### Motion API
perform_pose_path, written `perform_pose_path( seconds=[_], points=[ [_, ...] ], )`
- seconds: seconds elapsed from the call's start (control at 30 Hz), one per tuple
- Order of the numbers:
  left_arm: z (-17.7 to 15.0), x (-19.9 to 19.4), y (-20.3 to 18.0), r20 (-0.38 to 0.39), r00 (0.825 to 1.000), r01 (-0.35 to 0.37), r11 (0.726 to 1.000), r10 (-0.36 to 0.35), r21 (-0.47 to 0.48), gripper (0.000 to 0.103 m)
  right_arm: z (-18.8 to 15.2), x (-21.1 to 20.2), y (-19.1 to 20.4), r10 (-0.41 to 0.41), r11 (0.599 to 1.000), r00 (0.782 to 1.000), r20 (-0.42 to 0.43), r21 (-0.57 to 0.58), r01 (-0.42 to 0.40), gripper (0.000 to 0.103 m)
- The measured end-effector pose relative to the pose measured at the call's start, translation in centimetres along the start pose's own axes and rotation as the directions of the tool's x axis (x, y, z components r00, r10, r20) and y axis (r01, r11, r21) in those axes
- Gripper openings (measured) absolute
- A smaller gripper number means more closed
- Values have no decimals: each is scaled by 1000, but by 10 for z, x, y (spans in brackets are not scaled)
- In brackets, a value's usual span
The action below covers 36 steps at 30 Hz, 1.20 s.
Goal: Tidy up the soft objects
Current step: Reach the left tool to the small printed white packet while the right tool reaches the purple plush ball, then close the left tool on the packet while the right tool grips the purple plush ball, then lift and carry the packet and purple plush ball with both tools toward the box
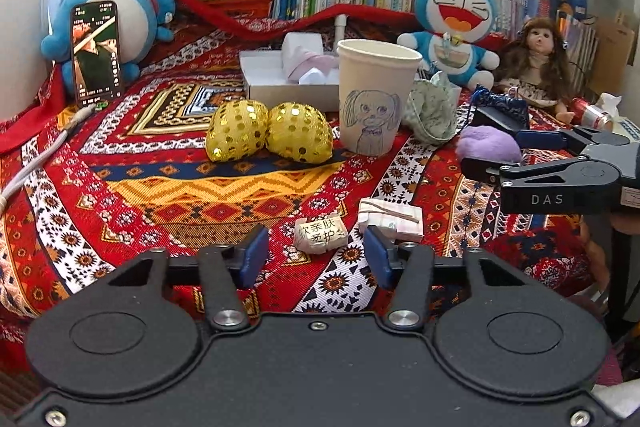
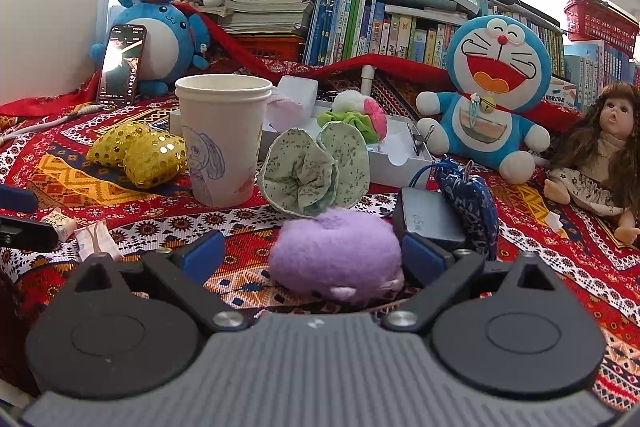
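We see the patterned cloth (image 1: pixel 168 163) covering the whole surface, w/ the Doraemon plush (image 2: pixel 490 95) sitting at the back right and the blue round plush (image 1: pixel 116 7) back left, a phone (image 1: pixel 97 53) leaning on it. Mid-surface stands the paper cup (image 2: pixel 222 143) (a dog-like drawing on its side), upright, just in front of the white box (image 1: pixel 288 83). Left of the cup lie two gold sequin pouches (image 1: pixel 270 137), touching each other. Our right gripper (image 2: pixel 312 253) has its jaws spread wide, the purple soft toy (image 2: pixel 336 253) lying on the cloth between them; the right pad looks v. close to it, the left pad apart. A green floral scrunchie (image 2: pixel 316 173) sits just behind the toy. Our left gripper (image 1: pixel 316 261) is spread too, pinching nothing, w/ a small tissue pack (image 1: pixel 320 234) on the cloth just ahead.
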<state>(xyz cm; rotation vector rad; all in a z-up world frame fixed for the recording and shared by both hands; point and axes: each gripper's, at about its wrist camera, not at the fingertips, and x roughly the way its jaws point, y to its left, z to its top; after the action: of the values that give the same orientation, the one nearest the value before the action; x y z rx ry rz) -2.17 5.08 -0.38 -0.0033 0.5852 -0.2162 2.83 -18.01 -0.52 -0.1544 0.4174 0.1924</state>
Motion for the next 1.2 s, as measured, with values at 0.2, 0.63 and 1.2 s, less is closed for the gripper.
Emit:
perform_pose_path(
  seconds=[0.2, 0.63, 1.2],
  points=[
    [2, 9, -8, 8, 1000, -28, 999, 28, 18, 45, -1, 0, 0, -6, 1000, 1000, -2, 12, 6, 98],
    [-1, 11, -8, 19, 998, -58, 998, 58, 28, 29, -3, 4, 2, -21, 999, 1000, -10, 28, 21, 97],
    [10, 14, -3, 41, 998, -56, 998, 56, -2, 28, -1, 3, -3, -56, 998, 998, -26, 29, 57, 70]
  ],
)
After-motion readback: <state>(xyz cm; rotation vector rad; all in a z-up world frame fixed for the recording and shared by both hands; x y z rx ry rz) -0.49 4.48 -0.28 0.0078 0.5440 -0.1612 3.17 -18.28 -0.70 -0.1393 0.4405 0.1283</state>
